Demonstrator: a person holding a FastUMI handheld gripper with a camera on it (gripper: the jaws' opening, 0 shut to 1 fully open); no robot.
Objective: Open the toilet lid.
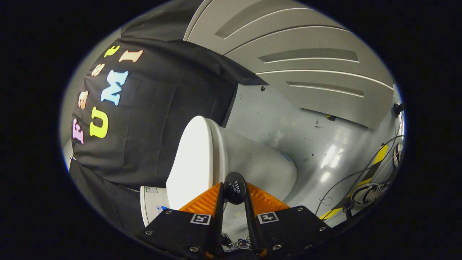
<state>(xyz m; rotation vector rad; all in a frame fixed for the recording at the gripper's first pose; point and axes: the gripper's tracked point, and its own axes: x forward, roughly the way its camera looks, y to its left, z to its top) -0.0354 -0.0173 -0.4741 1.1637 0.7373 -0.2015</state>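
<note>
A white toilet shows tipped sideways in my rolled view. Its lid (195, 159) lies flat against the bowl (260, 164), with only a thin seam between them. A small black round handle (236, 182) sticks out at the lid's front edge. My gripper (234, 191) is shut on this handle, one finger pressing on each side. The lower part of the handle is hidden between the fingers.
The white tank (153, 206) sits behind the lid, against the black cloth wall (151, 119). The glossy grey floor (310, 144) stretches beyond the bowl. Loose cables (346, 180) and yellow-black tape (377, 159) lie on it. A grey panelled wall (306, 54) stands past the floor.
</note>
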